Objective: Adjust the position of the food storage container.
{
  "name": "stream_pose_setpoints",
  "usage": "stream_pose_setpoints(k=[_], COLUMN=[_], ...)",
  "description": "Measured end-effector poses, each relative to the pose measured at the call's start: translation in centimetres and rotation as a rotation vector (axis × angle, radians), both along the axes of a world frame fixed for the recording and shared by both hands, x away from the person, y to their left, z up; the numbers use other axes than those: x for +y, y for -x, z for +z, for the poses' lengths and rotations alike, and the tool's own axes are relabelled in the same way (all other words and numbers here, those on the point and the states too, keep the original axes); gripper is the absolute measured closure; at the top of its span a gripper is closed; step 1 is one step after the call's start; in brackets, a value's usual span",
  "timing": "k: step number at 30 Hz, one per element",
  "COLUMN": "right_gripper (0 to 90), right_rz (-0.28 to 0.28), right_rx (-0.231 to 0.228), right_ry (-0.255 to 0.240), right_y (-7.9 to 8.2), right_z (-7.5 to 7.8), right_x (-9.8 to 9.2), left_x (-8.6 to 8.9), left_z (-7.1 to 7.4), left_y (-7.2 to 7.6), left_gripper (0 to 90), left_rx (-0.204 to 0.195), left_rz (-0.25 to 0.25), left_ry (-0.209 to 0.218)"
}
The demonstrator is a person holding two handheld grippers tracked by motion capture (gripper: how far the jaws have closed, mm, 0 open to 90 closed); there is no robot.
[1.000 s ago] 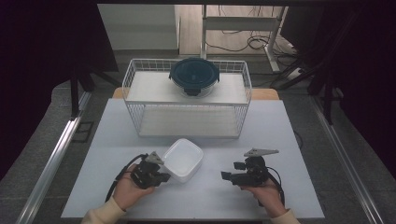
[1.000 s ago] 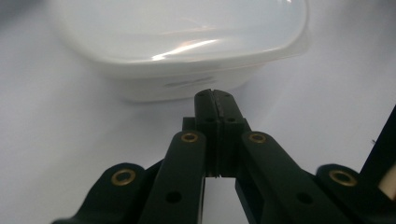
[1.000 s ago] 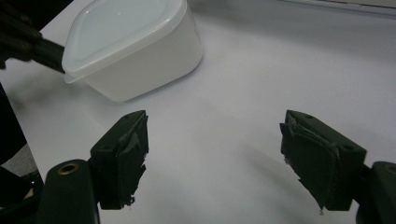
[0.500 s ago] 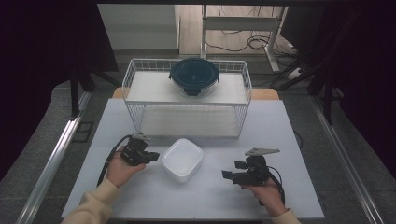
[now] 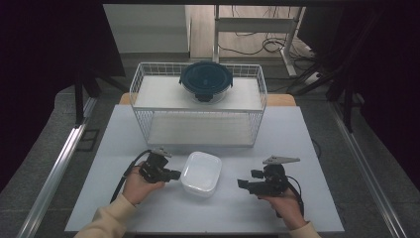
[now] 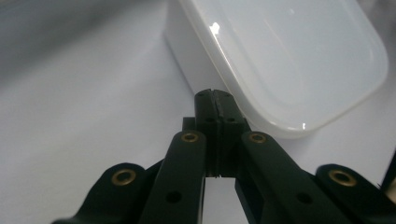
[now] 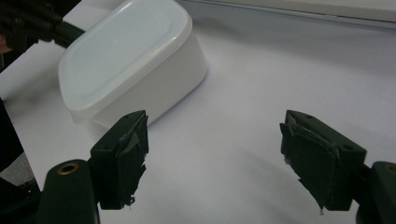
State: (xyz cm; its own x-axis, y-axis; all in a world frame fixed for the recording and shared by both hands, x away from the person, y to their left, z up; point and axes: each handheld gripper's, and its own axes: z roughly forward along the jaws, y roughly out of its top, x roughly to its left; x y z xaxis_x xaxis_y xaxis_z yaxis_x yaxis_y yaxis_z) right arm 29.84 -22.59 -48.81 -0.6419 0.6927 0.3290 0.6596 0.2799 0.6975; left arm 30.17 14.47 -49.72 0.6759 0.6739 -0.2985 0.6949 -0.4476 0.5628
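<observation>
Counter: pale, dark surround | wire basket: behind white container, holding dark lidded bowl | left tongs: closed, empty, at container's edge | right tongs: open, empty, apart

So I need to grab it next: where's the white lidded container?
High view: the white container sits on the table's near half, between both tools, in front of the wire basket.

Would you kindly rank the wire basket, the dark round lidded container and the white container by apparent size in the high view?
1. wire basket, clearly largest.
2. dark round lidded container and white container look about alike; the white one lies nearer the camera, so their order is unsure.
</observation>
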Motion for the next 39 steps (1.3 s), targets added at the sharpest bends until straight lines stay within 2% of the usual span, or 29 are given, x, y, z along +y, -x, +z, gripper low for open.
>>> stream_pose_setpoints(k=[6,8,18,22,26,27,28,29,30,31,32,35,39], right_gripper=[22.7,22.7,22.7,22.7,22.7,22.7,22.7,22.6,22.6,22.7,22.7,22.7,22.7], right_rz=[-0.003,-0.006,-0.008,-0.012,-0.016,-0.017,-0.017,-0.017,-0.015,-0.015,-0.015,-0.009,-0.008], right_rx=[-0.001,-0.001,-0.002,-0.017,-0.025,-0.024,-0.024,-0.025,-0.027,-0.032,-0.034,-0.035,-0.034], right_ry=[0.0,0.0,0.001,-0.02,-0.027,-0.031,-0.031,-0.028,-0.028,-0.028,-0.031,-0.039,-0.048], right_y=[0.0,-0.1,-0.1,0.0,0.0,0.0,0.0,0.0,0.0,0.0,0.1,0.1,0.1], right_z=[0.0,0.0,0.1,0.3,0.5,0.6,0.6,0.6,0.6,0.6,0.7,0.8,0.9], right_x=[-0.1,-0.1,-0.3,-0.4,-0.5,-0.5,-0.5,-0.5,-0.5,-0.5,-0.5,-0.3,-0.3], left_x=[-1.2,-1.5,-1.9,-1.1,1.0,1.3,1.9,2.2,2.7,2.8,3.0,3.1,3.2], left_z=[-0.4,-0.3,-0.5,-0.1,1.1,1.2,1.5,1.6,1.7,1.7,1.6,1.3,1.1], left_y=[0.3,0.5,0.6,0.7,1.3,1.5,1.9,2.0,2.2,2.2,2.2,2.5,2.6], left_gripper=[90.0,90.0,90.0,90.0,89.7,85.9,81.0,71.4,63.8,51.9,45.9,37.3,32.0], left_rx=[0.014,0.01,0.014,-0.021,-0.059,-0.067,-0.082,-0.082,-0.06,-0.036,-0.011,-0.011,-0.017], left_rz=[-0.026,-0.039,-0.038,-0.002,0.07,0.085,0.124,0.152,0.184,0.185,0.181,0.177,0.183], left_ry=[0.026,0.021,0.037,0.018,0.106,0.113,0.125,0.137,0.158,0.161,0.155,0.15,0.157])
